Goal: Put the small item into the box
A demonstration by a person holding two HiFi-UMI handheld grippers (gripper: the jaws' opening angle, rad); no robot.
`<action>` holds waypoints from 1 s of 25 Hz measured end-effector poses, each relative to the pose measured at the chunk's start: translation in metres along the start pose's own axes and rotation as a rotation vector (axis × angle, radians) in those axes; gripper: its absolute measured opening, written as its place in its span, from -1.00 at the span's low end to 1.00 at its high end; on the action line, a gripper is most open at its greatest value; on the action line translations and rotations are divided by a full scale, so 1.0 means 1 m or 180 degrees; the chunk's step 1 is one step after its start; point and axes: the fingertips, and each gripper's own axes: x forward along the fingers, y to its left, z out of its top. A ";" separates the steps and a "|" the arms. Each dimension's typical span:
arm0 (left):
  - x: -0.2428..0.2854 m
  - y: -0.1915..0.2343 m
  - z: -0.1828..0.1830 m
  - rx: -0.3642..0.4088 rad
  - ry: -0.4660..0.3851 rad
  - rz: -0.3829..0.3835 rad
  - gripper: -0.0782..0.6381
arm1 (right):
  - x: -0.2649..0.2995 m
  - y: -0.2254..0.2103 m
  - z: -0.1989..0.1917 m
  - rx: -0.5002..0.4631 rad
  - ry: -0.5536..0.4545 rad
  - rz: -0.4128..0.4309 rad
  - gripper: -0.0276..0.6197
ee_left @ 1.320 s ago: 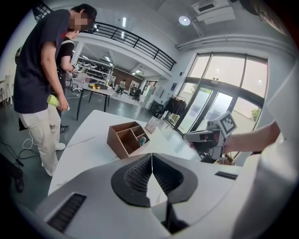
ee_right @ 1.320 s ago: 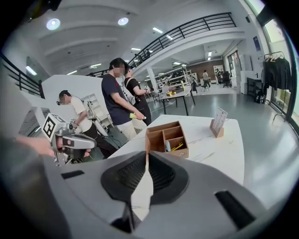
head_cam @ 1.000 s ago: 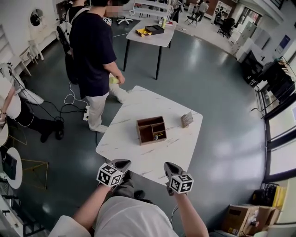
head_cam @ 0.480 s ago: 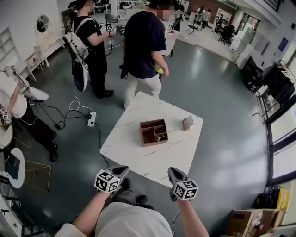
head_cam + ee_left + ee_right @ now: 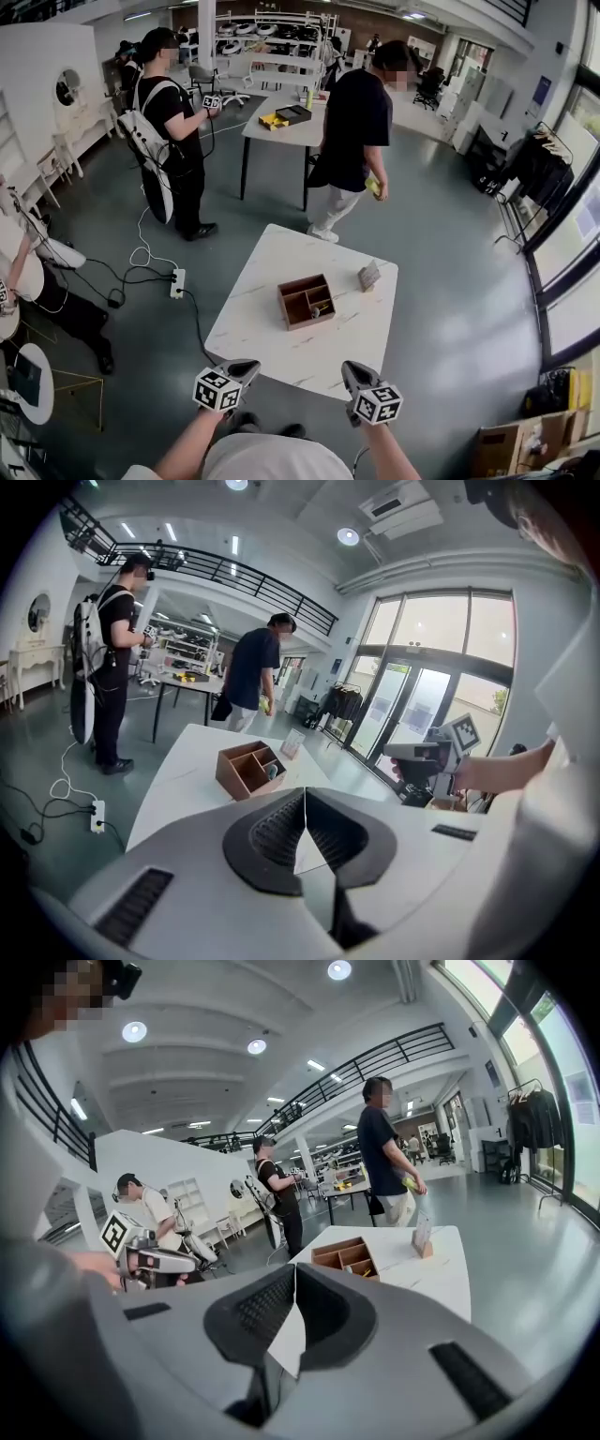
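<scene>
Brown wooden divided box [image 5: 307,301] sits mid white marble-patterned table [image 5: 262,281]; the small greenish item [image 5: 322,307] lies in its near right compartment, too small to tell its long axis. Nearer than the box, off the table, left gripper [image 5: 247,365] and right gripper [image 5: 348,367] hold their jaws pressed together on nothing.

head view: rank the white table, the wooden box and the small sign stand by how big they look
1. white table
2. wooden box
3. small sign stand
All three are at a similar distance, so nearness does not blur the order.
</scene>
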 end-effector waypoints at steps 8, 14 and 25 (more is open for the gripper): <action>0.009 0.006 0.018 0.0142 -0.0004 -0.0145 -0.74 | -0.004 0.003 0.017 -0.0018 -0.0207 -0.0140 -0.83; 0.009 0.008 0.025 0.0156 -0.0048 -0.0170 -0.74 | -0.008 0.001 0.015 0.0026 -0.0241 -0.0179 -0.83; -0.001 0.008 0.021 0.0142 -0.0119 -0.0140 -0.74 | -0.012 0.006 0.014 -0.0009 -0.0233 -0.0161 -0.83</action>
